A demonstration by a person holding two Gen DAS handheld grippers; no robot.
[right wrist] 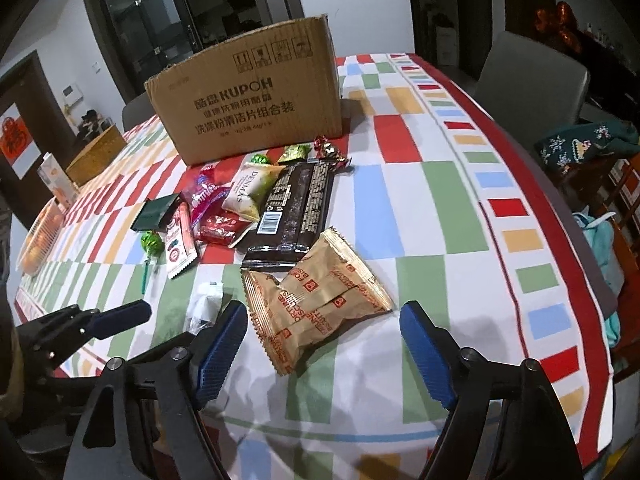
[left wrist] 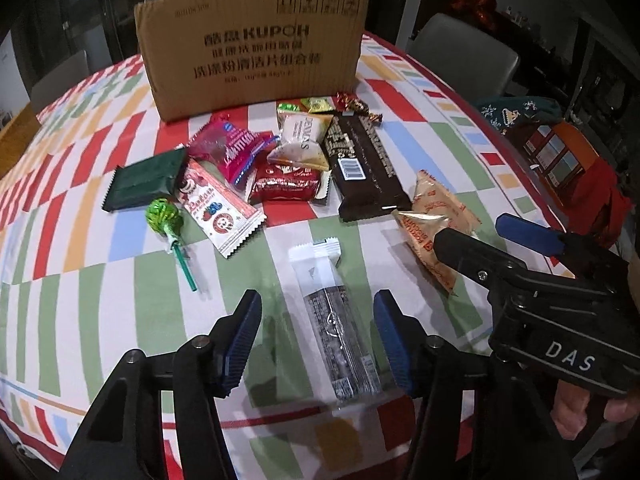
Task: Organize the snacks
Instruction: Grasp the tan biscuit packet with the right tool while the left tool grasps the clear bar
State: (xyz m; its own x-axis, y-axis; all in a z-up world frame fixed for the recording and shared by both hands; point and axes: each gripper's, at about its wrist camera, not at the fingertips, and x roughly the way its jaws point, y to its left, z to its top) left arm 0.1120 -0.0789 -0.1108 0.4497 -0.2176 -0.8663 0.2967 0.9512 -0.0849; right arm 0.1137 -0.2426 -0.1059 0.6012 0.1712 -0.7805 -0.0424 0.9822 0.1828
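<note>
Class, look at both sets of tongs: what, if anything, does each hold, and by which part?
Nothing is held. The left tongs straddle the clear-wrapped bar; the right tongs straddle the gold biscuit packet, pads apart from it.

- The cardboard box (left wrist: pixel 256 46) stands upright at 12 o'clock on the table, walling off the far side behind the snacks.
- Just before it a crowded snack pile (left wrist: pixel 296 160) fills the centre, packets overlapping; no gap to pass between them.
- At 9 o'clock of the pile the lollipop (left wrist: pixel 166 216) lies beside a striped sachet (left wrist: pixel 218 210), nearly touching.
- The long clear-wrapped bar (left wrist: pixel 338 332) lies alone at 6 o'clock, bare tablecloth (left wrist: pixel 120 312) on both its sides.
- The gold biscuit packet (right wrist: pixel 316 304) lies apart from the pile's near edge, with wide open cloth at 3 o'clock.
- The right gripper (left wrist: pixel 468 228) crowds the bar's 2 o'clock side.
</note>
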